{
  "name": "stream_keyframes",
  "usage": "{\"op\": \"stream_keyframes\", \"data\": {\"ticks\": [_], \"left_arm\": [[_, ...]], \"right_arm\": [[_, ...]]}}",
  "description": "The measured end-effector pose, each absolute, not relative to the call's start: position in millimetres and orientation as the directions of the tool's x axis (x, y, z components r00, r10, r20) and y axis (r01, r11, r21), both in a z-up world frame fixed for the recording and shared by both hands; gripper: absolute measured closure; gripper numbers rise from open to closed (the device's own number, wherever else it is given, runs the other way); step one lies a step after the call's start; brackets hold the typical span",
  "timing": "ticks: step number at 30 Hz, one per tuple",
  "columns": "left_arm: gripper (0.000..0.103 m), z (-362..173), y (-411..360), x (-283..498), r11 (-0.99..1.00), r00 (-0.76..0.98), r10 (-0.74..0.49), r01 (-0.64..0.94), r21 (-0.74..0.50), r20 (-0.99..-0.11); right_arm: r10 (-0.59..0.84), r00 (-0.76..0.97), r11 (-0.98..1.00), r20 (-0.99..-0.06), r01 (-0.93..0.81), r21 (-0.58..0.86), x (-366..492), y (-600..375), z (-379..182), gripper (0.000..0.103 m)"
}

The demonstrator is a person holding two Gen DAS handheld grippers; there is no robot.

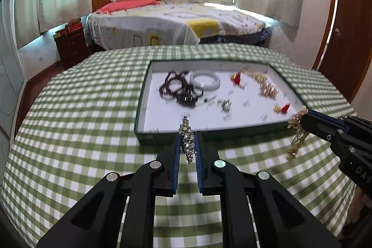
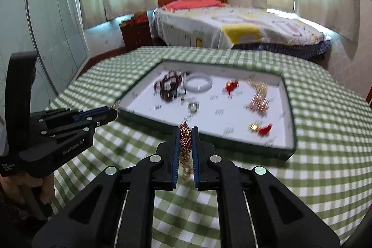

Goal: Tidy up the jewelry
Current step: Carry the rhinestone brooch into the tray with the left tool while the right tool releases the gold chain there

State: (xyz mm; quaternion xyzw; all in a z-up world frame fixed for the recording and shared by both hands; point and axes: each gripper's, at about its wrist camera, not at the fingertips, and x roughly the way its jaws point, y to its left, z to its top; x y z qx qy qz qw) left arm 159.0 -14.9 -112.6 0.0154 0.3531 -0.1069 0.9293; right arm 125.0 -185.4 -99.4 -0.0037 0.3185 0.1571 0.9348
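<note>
Clamping a silver rhinestone strand (image 1: 187,143) w/ my left gripper (image 1: 187,150), right gripper (image 2: 185,148) pinched a gold chain bunch (image 2: 185,141), both near the shallow white-lined tray (image 1: 162,129).

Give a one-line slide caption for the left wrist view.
Left gripper pinching a rhinestone piece before the jewelry tray; right gripper holding a gold chain.

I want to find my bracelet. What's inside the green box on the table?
Inside the green box lie dark beads, a white bangle, red pieces, gold pieces and small silver bits. The picture is blurry, and anything under the bead pile is hidden.
</note>
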Motion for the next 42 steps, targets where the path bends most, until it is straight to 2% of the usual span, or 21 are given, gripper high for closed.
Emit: {"op": "stream_keyframes", "data": {"ticks": [8, 17, 20, 30, 42], "left_arm": [[0.090, -71.8, -23.1, 177.2, 0.970, 0.790, -0.230, 0.231, -0.072, -0.569], [0.090, -54.8, -36.3, 220.9, 0.966, 0.832, -0.257, 0.236, -0.105, -0.492], [0.090, -73.0, -40.5, 237.7, 0.966, 0.814, -0.257, 0.231, -0.115, -0.521], [0.090, -143.5, -46.2, 266.4, 0.971, 0.710, -0.230, 0.208, -0.113, -0.666], [0.090, -166.5, -50.6, 274.6, 0.971, 0.643, -0.228, 0.206, -0.121, -0.732]], "right_arm": [[0.281, 0.818, 0.957, -0.502, -0.281, 0.078, 143.2, -198.0, -55.3, 0.093], [0.246, 0.853, 0.968, -0.460, -0.240, 0.072, 184.1, -208.2, -47.0, 0.093], [0.238, 0.844, 0.970, -0.480, -0.228, 0.082, 197.1, -209.4, -61.5, 0.093], [0.232, 0.742, 0.972, -0.629, -0.197, 0.127, 226.3, -207.9, -136.0, 0.093], [0.225, 0.664, 0.974, -0.713, -0.165, 0.154, 243.0, -212.8, -168.9, 0.093]]}}
